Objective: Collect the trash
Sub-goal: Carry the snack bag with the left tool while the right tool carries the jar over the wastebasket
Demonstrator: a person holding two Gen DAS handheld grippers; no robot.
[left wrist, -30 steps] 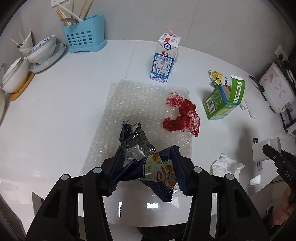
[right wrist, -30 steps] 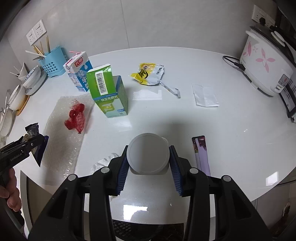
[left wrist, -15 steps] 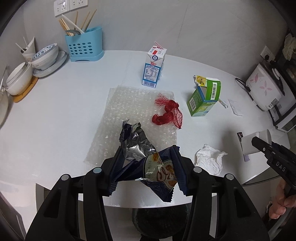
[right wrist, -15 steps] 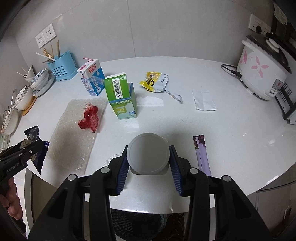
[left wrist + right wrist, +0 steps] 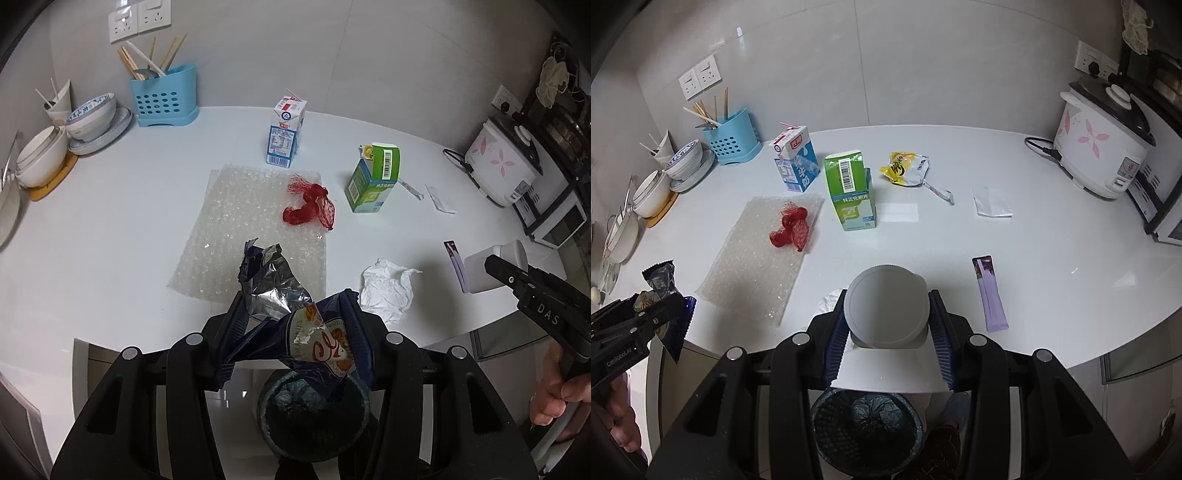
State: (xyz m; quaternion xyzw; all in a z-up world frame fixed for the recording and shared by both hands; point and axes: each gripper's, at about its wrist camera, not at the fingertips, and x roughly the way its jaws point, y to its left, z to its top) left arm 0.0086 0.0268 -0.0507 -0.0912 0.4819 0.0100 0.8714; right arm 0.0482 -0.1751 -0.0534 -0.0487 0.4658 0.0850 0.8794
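Right wrist view: the bin (image 5: 866,430) sits bottom centre, below the desk (image 5: 1052,258) edge. Right claw (image 5: 888,325) is clamped on the white tub (image 5: 886,306), left claw (image 5: 291,332) pinches the snack wrapper (image 5: 317,343). I'd centre each over the bin before letting go.

Far ahead and left of the tongs, a blue utensil holder (image 5: 164,96) with chopsticks stands at the white table's (image 5: 110,206) back edge, stacked bowls (image 5: 88,120) beside it. A wall socket (image 5: 139,21) sits above. Far right, a floral rice cooker (image 5: 1102,144) stands, its cord plugged in.
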